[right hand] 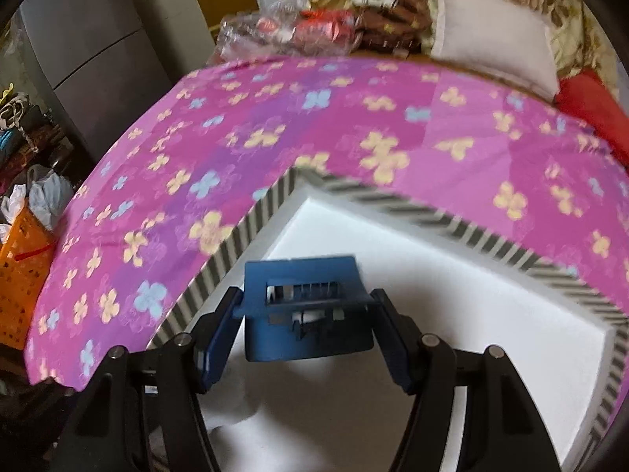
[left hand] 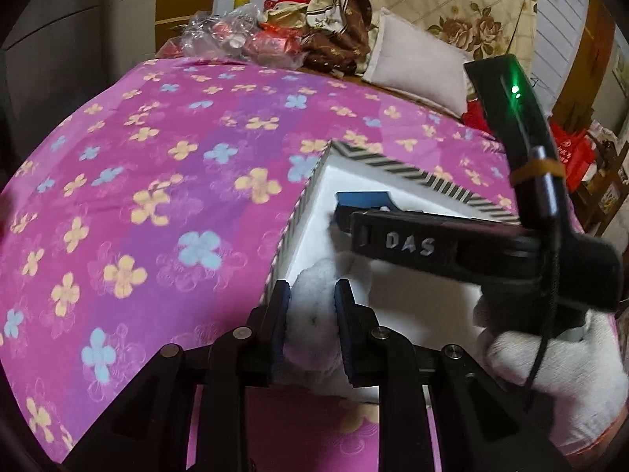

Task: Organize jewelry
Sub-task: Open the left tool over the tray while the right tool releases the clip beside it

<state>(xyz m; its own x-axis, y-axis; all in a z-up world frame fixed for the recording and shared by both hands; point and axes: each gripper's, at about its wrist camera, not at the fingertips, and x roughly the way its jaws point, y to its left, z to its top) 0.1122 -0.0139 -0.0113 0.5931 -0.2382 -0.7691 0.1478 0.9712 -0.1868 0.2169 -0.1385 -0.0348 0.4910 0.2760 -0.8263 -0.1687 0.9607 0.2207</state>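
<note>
A white-lined box with a black-and-white striped rim (left hand: pixel 393 167) lies on the flowered pink bedspread; it also shows in the right wrist view (right hand: pixel 452 220). My right gripper (right hand: pixel 308 314) is shut on a blue slotted jewelry holder (right hand: pixel 302 275) and holds it over the box's white inside. In the left wrist view that gripper (left hand: pixel 342 220) reaches in from the right with the blue holder (left hand: pixel 361 198). My left gripper (left hand: pixel 312 295) is shut on a white fluffy pouch (left hand: pixel 314 314) at the box's near left corner.
The pink bedspread (left hand: pixel 157 196) covers the bed to the left and behind. A white pillow (left hand: pixel 420 63), plastic bags and cloth (left hand: pixel 251 35) lie at the far edge. An orange basket (right hand: pixel 19 275) and a grey cabinet (right hand: pixel 90 51) stand left of the bed.
</note>
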